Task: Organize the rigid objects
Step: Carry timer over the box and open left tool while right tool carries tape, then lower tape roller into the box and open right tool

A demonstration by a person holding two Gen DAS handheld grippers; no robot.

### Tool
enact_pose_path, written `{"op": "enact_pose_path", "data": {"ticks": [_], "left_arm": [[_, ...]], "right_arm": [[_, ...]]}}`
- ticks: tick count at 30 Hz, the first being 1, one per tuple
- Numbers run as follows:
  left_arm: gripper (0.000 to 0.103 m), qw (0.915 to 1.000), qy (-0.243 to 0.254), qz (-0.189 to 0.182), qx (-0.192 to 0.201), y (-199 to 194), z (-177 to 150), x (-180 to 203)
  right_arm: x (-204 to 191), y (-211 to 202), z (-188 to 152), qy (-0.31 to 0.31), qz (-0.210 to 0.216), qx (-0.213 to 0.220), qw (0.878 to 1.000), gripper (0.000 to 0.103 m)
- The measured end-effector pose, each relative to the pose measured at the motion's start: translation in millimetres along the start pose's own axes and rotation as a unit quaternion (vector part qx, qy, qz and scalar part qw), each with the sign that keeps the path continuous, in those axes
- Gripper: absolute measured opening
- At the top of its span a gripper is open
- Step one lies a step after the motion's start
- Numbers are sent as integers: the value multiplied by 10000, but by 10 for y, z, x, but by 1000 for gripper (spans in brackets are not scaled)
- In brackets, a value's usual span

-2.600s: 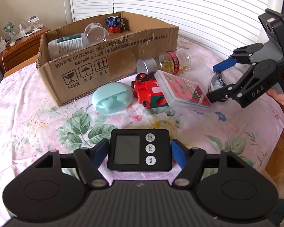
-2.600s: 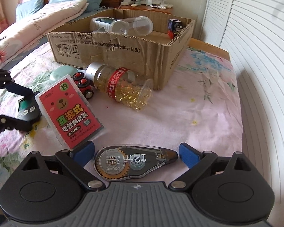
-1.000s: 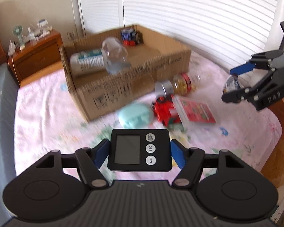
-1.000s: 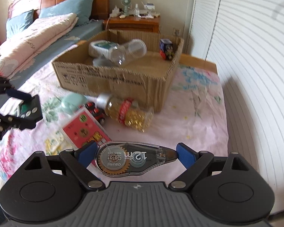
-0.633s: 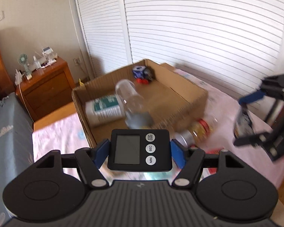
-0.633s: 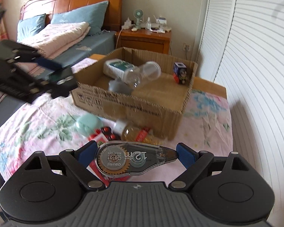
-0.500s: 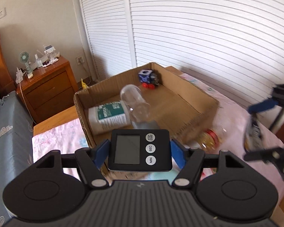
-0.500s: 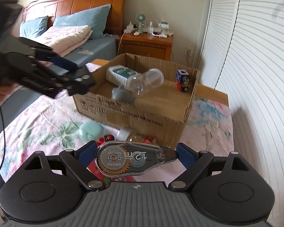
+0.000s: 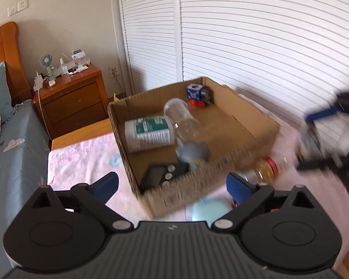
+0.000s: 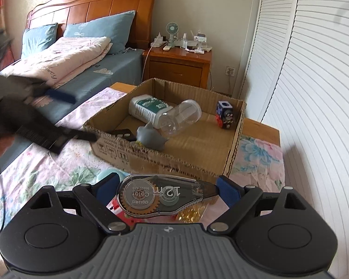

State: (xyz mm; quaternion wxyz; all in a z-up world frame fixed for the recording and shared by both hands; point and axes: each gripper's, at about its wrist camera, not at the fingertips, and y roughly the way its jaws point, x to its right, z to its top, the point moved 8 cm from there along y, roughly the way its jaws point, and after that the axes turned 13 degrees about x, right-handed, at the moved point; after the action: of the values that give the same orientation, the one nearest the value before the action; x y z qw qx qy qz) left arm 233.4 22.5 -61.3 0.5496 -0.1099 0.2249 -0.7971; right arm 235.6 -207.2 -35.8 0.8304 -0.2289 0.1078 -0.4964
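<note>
left tool [image 9: 172,187]: released, jaws have just been opening, nothing between the blue pads; hangs above the near-left corner of the box
timer [image 9: 164,175]: black, lies inside the box at that near-left corner, straight ahead of the left tool, below its open pads; touching or just beside the grey figure
box [image 9: 256,148]: open cardboard carton on the bench, ahead of both tools
white bottle [image 9: 149,133]: on its side in the box, beyond the timer, by the left wall
clear jar [image 9: 182,122]: on its side, leaning across the white bottle's end
grey figure [image 9: 193,151]: mid-box near the front wall, under the clear jar's mouth
blue toy train [image 9: 197,95]: far corner of the box, well apart from the rest
mint case [image 9: 210,210]: on the bench outside the box, just below the left tool's right pad
capsule bottle [image 9: 265,171]: on its side on the bench, right of the left tool, just outside the box front
right tool [image 10: 168,193]: clenched on the correction tape, pads pressing both ends; seen blurred at the right edge of the left wrist view
correction tape [image 10: 160,195]: held level across the right tool's jaws, above the bench in front of the box
bench [image 10: 258,162]: flowered cloth cover
nightstand [image 10: 179,64]: beyond the box, by the bed [image 10: 86,79]
</note>
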Motion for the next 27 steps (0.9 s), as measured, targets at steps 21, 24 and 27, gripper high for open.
{"op": "enact_pose_path", "data": {"ticks": [21, 24, 27], "left_arm": [[101, 9976, -646, -195, 138, -563, -339, 228], [101, 9977, -628, -201, 161, -562, -352, 233], [101, 9971, -718, -158, 176, -557, -359, 184]], "right_arm": [[303, 825, 523, 542, -620, -226, 9963, 93], [370, 1003, 596, 476, -748, -263, 9957, 93], [441, 1152, 653, 506, -813, -261, 9951, 98]]}}
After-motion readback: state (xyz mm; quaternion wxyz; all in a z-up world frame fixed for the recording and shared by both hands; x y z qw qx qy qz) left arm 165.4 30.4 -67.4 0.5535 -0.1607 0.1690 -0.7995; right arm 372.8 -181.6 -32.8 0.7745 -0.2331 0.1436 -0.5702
